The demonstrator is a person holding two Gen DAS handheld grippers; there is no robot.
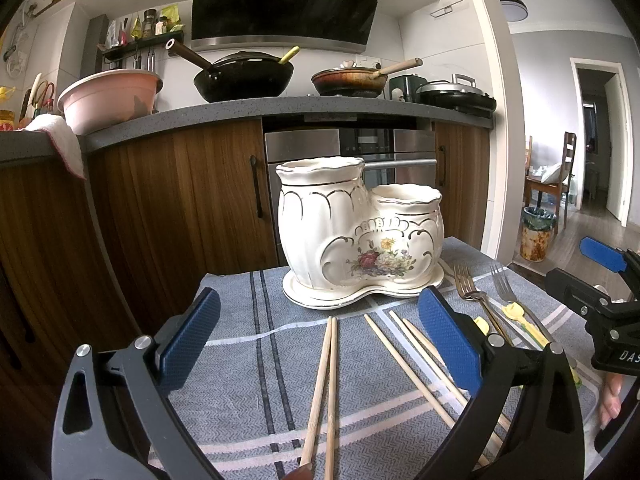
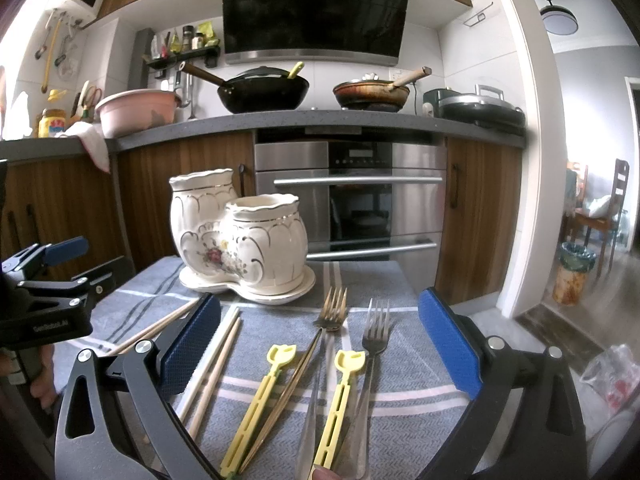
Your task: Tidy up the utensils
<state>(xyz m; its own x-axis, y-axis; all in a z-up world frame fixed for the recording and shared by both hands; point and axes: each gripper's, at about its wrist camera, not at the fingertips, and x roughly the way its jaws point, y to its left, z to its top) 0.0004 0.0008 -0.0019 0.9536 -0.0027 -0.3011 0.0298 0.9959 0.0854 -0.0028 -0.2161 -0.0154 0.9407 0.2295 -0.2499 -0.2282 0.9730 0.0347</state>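
probably light, stiff, thin chopsticks (image 1: 320, 392): best pinched mid-shaft; smooth forks (image 2: 332, 320) likely slippery. left gripper (image 1: 320, 344) and right gripper (image 2: 320, 348) both spread wide, holding nothing.

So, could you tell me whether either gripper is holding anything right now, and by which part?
Nothing is held. The left gripper and right gripper are both open above the cloth; the chopsticks and forks lie loose.

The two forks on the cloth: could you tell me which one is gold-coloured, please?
The left fork, nearer the ceramic utensil holder, is gold-coloured; the right fork is plain silver.
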